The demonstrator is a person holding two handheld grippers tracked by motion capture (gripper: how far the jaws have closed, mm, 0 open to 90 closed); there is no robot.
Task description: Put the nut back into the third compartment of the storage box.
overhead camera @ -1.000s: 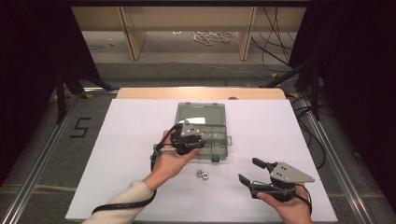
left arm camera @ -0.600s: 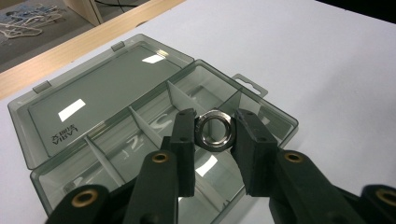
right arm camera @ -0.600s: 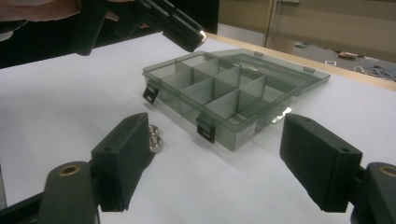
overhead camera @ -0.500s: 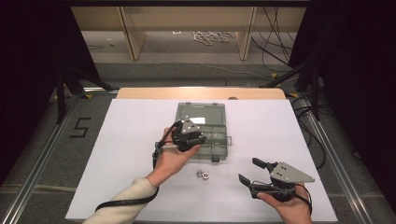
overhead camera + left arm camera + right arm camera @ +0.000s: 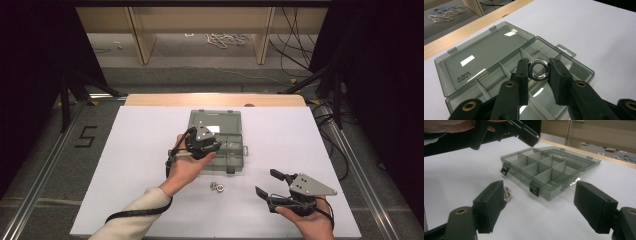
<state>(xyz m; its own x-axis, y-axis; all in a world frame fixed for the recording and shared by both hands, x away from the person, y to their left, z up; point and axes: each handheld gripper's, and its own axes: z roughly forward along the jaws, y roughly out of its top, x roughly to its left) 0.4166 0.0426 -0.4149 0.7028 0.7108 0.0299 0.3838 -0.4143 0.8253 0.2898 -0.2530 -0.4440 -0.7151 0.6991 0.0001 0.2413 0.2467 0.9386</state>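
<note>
table: white top (image 5: pixel 140 150), wooden far edge (image 5: pixel 215 99) | floor: digit 5 marking (image 5: pixel 85 136) left of table | white cord pile (image 5: pixel 220 39) on floor beyond table | black cables (image 5: pixel 295 45) far right | wooden frame legs (image 5: pixel 140 35) behind table

silver nut (image 5: pixel 538 69), smoky grey box (image 5: pixel 564 58), white table (image 5: pixel 140 150)

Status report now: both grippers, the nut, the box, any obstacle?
Left gripper shut on hex nut, held above open compartment box. Right gripper open, holds nothing, near table edge. Loose nuts on white table. Nothing blocks the box.
</note>
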